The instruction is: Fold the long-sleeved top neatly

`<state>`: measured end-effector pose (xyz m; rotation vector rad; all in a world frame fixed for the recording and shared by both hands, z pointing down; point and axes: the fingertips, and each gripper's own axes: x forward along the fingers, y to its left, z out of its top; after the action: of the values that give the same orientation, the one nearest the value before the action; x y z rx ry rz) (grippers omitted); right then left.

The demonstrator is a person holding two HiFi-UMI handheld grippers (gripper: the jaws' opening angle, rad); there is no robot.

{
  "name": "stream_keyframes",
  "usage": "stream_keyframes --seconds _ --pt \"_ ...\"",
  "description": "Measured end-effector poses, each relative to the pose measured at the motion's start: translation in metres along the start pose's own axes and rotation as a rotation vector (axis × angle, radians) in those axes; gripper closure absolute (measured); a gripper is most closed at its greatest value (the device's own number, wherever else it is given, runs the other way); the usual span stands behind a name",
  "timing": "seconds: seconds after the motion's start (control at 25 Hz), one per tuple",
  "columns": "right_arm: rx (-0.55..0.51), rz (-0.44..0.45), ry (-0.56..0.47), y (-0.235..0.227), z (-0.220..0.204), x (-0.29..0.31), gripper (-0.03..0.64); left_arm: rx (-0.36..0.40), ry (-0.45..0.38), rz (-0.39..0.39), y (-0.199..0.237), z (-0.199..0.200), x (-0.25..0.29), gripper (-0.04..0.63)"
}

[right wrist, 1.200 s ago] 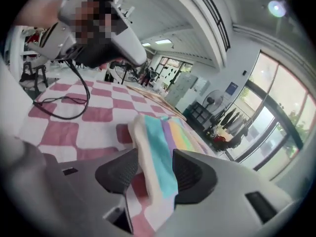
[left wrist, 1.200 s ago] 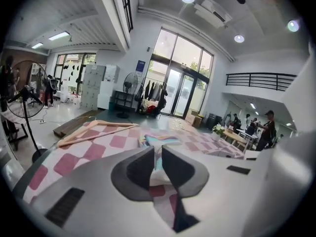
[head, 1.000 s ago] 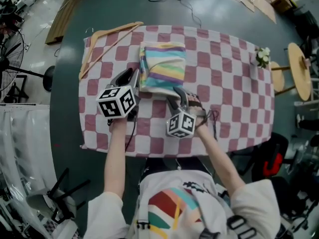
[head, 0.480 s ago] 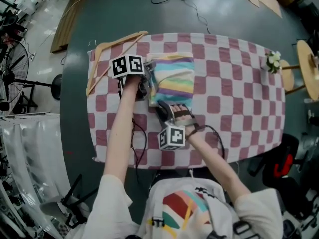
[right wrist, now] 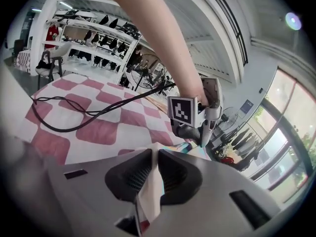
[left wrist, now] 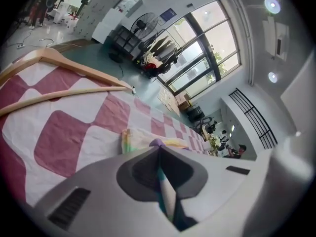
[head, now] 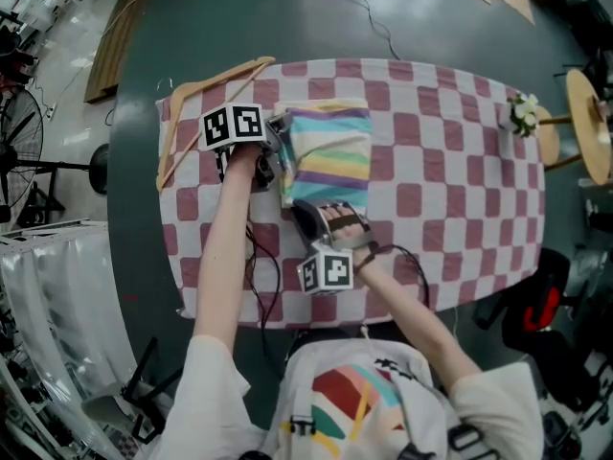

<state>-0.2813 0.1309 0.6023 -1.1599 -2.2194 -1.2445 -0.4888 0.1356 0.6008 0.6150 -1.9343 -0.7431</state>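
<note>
The folded top (head: 330, 151), striped in pastel colours, lies on the checked tablecloth (head: 450, 161). My left gripper (head: 275, 145) is at its left edge near the far corner. Its jaws have just been closing and now pinch a striped fold (left wrist: 148, 141) between the pads, as the left gripper (left wrist: 159, 151) view shows. My right gripper (head: 305, 211) is at the near left corner. Its jaws have also just been closing and clamp a pale layer of the top (right wrist: 190, 149). In the right gripper (right wrist: 155, 156) view the left gripper (right wrist: 203, 141) stands just beyond.
A wooden hanger (head: 206, 89) lies at the table's far left corner, also hanger (left wrist: 74, 78). A black cable (head: 263, 276) trails over the near left of the cloth. Small flowers (head: 525, 113) sit at the far right edge, with a round stool (head: 589, 123) beyond.
The left gripper swung up from the top's near left to its far left edge. The right gripper shifted left to the near corner. Both jaws closed on the fabric.
</note>
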Motion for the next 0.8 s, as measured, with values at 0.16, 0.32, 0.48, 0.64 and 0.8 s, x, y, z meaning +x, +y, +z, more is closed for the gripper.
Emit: stream_keyframes --seconds 0.16,0.32,0.48,0.64,0.8 --pt "0.002 0.040 -0.014 0.009 0.002 -0.004 0.588 0.046 -0.024 0.004 -0.001 0.019 -0.001 0.584" --pt "-0.019 0.070 -0.007 0.018 -0.002 0.000 0.594 0.105 0.018 0.052 0.011 0.023 0.012 0.584" --pt "-0.041 0.081 -0.001 0.017 0.000 0.003 0.592 0.059 -0.007 0.034 0.019 0.021 0.011 0.584" --pt "-0.018 0.070 -0.002 0.016 -0.002 0.004 0.592 0.115 -0.016 0.060 0.017 0.020 0.006 0.584" --pt "0.113 0.067 -0.012 0.007 0.006 0.000 0.582 0.207 -0.077 0.153 0.015 0.032 -0.009 0.542"
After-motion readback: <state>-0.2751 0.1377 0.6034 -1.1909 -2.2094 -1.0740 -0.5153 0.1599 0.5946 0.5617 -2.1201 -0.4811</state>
